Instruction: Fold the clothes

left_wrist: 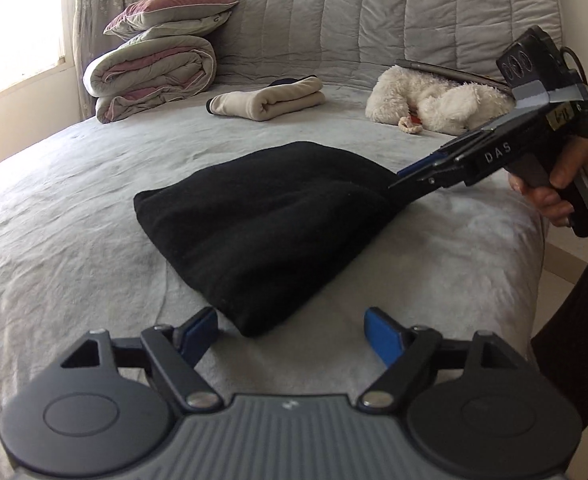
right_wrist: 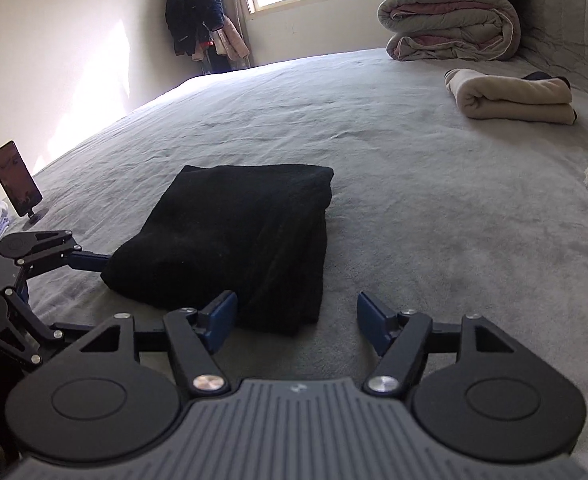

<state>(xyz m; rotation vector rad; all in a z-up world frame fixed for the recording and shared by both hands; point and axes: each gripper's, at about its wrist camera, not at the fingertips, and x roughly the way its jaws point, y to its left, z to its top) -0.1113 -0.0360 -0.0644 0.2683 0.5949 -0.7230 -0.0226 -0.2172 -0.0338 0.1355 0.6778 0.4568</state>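
A black garment (left_wrist: 270, 232) lies folded into a thick rectangle on the grey bed cover (left_wrist: 74, 220). In the left wrist view my left gripper (left_wrist: 290, 320) stands open, with the garment's near corner just ahead between the blue pads, which do not press on it. My right gripper (left_wrist: 406, 178), held by a hand, reaches the garment's right corner. In the right wrist view the same black garment (right_wrist: 234, 240) lies ahead and my right gripper (right_wrist: 296, 312) is open around its near corner. The left gripper (right_wrist: 94, 260) touches the garment's left edge there.
A folded beige garment (left_wrist: 268, 100) lies farther back, near a rolled duvet with pillows (left_wrist: 150, 76). A white fluffy item (left_wrist: 434, 100) sits at the back right. A phone on a stand (right_wrist: 14, 178) stands at the bed's left edge. Clothes (right_wrist: 194, 8) hang in the corner.
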